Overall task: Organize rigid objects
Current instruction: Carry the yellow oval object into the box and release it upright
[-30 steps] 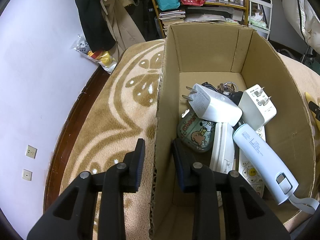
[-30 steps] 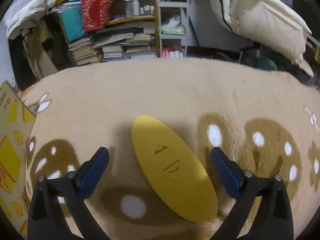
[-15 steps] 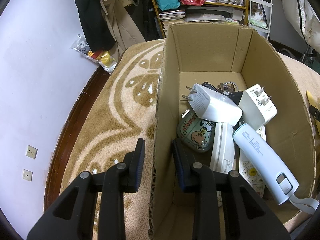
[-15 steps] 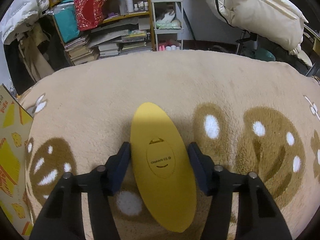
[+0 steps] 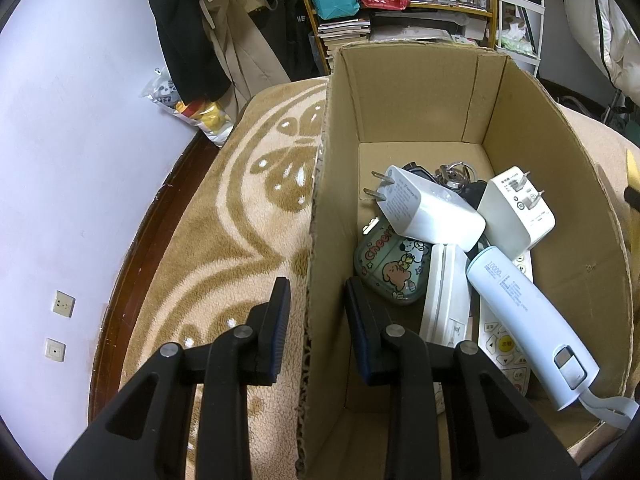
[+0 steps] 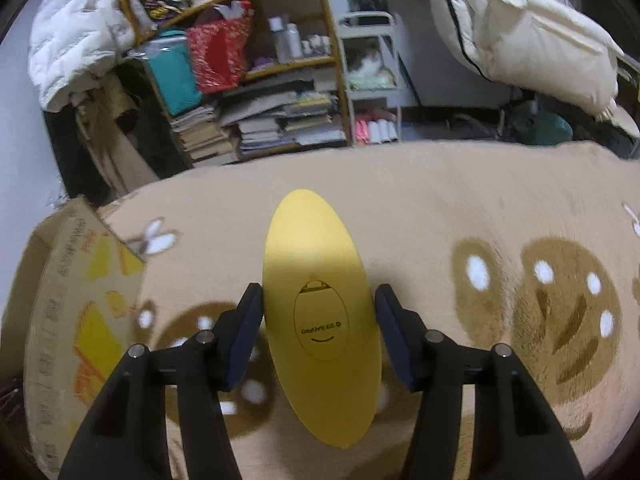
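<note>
My left gripper (image 5: 318, 320) straddles the left wall of an open cardboard box (image 5: 420, 92), one pad outside and one inside, shut on that wall. In the box lie a white charger (image 5: 428, 212), a second white plug (image 5: 516, 212), a light-blue power bank (image 5: 524, 316), a white remote (image 5: 504, 344), a cartoon case (image 5: 392, 268) and keys (image 5: 454, 174). My right gripper (image 6: 320, 320) is shut on a flat yellow oval thing (image 6: 312, 240), its pads pressing both long edges. The oval hangs a little above the tan blanket (image 6: 440, 200).
The box (image 6: 60, 300) stands to the left of the right gripper. Beyond the blanket's far edge are a crowded bookshelf (image 6: 260, 120), a white cart (image 6: 368, 80) and a white quilt (image 6: 520, 40). A white wall (image 5: 80, 160) runs along the left.
The right jaws closed from wide open onto the yellow oval, then raised it off the blanket. The left gripper and the box stayed still.
</note>
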